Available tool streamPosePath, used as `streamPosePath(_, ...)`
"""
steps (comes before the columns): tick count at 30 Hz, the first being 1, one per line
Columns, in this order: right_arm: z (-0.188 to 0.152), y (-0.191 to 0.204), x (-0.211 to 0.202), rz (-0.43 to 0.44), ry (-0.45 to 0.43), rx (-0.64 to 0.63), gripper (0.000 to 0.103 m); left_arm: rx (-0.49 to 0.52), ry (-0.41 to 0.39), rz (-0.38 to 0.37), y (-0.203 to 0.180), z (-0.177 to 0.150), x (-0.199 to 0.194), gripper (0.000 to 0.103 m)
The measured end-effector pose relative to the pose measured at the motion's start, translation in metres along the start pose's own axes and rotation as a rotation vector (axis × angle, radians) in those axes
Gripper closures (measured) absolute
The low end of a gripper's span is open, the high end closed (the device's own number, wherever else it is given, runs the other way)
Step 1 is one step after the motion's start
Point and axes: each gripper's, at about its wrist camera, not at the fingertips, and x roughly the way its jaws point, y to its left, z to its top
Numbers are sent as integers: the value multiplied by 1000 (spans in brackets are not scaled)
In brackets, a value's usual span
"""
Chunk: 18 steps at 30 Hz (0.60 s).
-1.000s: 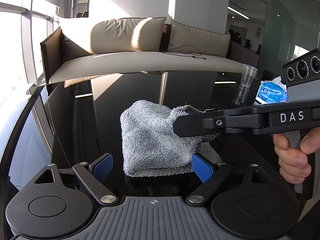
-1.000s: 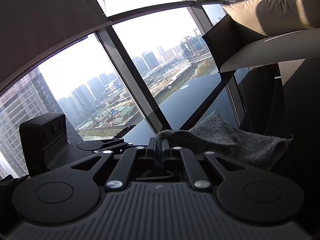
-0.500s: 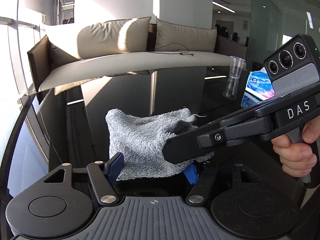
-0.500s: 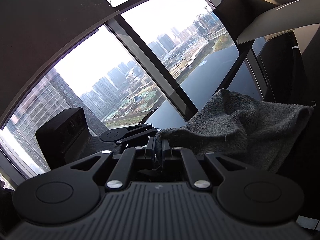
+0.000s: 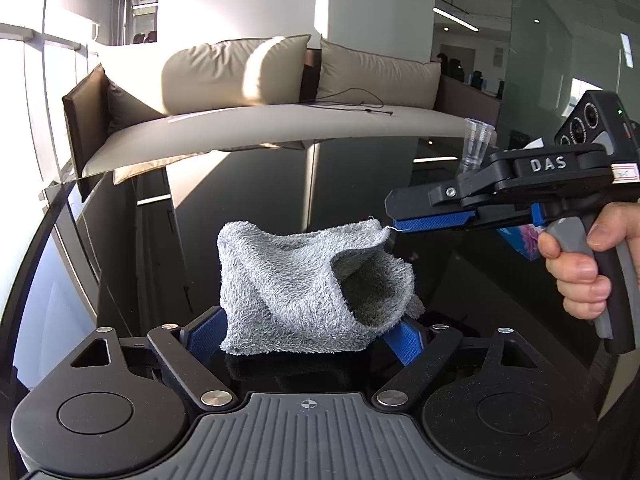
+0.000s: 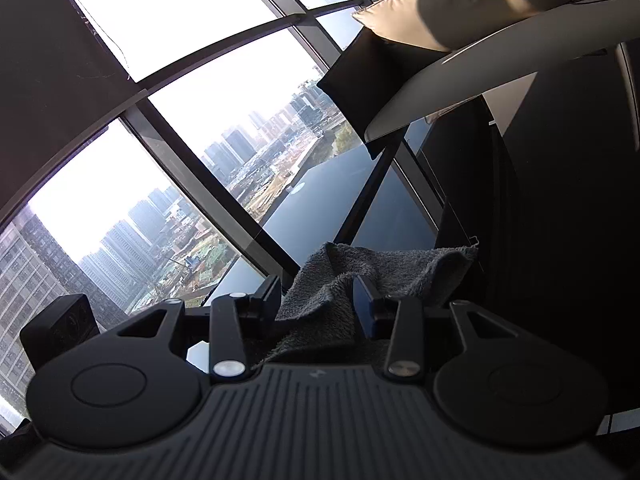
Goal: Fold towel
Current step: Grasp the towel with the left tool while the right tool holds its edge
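Your left gripper is spread wide, its blue pads flanking the lower edge of the grey towel without pinching it. The towel stands as a loose, half-folded heap on the black counter, directly ahead of that gripper. Your right gripper has its jaws parted and holds nothing; it sits just beside the towel's upper right corner, where a stray thread nearly touches the blue pad. From its own camera, the cloth bunches between the parted fingers. The fold looks unsupported and could slump open. Pull the right gripper away carelessly and that thread may snag, dragging the top layer off.
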Motion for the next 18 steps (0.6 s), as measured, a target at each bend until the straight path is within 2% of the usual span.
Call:
streamPosePath(2,-5,-5,4,-35,22,2,61,-20,-12,-23,1,2,-4,11)
streamPosePath(5,-11,-7,8,-32,61,-6,61,-31,-16,-39,0,3,-4,11)
streamPosePath(8,-16,-8,10,-27,88,-12,61,-38,-9,-47,-1,4,1,16)
streamPosePath(10,-17,-10,10,-46,90,-3,61,-26,2,-43,-3,4,7,29)
streamPosePath(11,-17,-12,9,-50,88,3,61,-21,8,-37,-4,4,10,33)
streamPosePath(13,-18,-14,6,-56,84,10,61,-27,13,-26,-3,3,13,48)
streamPosePath(17,-21,-15,1,-62,86,6,61,-55,16,-3,1,3,16,57)
streamPosePath(18,-22,-14,1,-66,89,1,61,-58,15,9,1,3,16,65)
